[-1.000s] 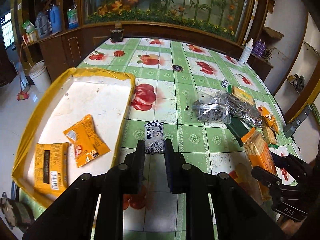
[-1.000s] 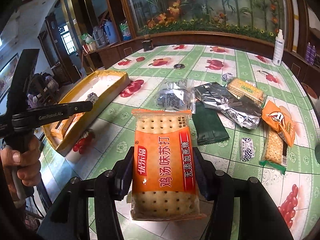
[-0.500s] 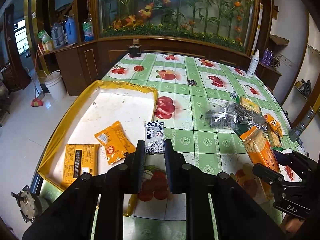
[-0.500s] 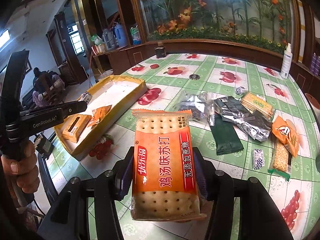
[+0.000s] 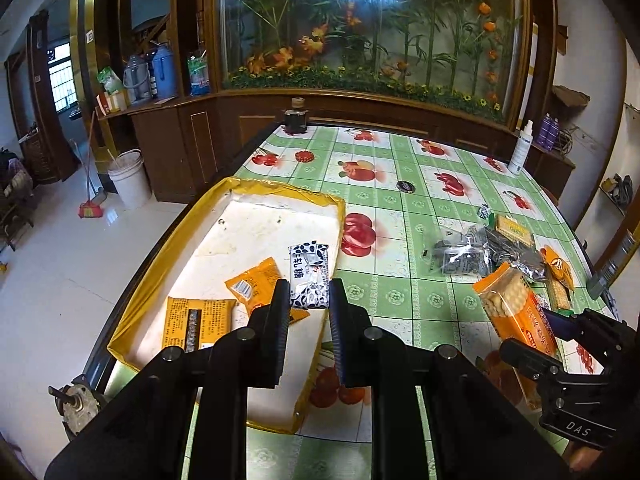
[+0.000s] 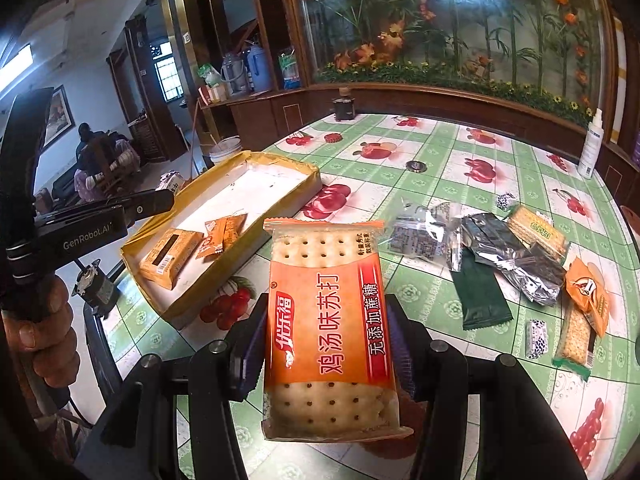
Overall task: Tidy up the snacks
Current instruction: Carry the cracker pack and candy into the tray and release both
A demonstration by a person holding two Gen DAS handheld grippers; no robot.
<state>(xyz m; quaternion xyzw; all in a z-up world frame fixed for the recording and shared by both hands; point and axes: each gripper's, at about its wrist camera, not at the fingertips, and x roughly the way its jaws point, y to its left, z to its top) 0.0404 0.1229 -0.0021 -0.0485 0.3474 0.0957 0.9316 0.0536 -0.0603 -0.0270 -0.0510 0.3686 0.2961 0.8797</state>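
Note:
My left gripper (image 5: 309, 294) is shut on a small black-and-white candy bar (image 5: 309, 270), held above the near right corner of the yellow-edged tray (image 5: 280, 192). Two orange packets (image 5: 198, 322) (image 5: 256, 284) lie in that tray. My right gripper (image 6: 324, 320) is shut on an orange cracker pack (image 6: 328, 320), held over the table to the right of the tray (image 6: 280, 158). The same pack (image 5: 516, 308) and gripper show at the right of the left wrist view. Loose snacks (image 6: 508, 248) lie in a heap on the green fruit-print tablecloth (image 6: 440, 184).
A white spray bottle (image 6: 591, 144) stands at the table's far right edge and a dark jar (image 6: 344, 106) at the far edge. A small round lid (image 6: 416, 165) lies mid-table. A person sits in the room at far left (image 6: 92, 152). A white bucket (image 5: 128, 178) stands on the floor.
Both grippers rose and swung left toward the tray with their snacks held. The candy bar, earlier over the tablecloth, now hangs over the tray's corner.

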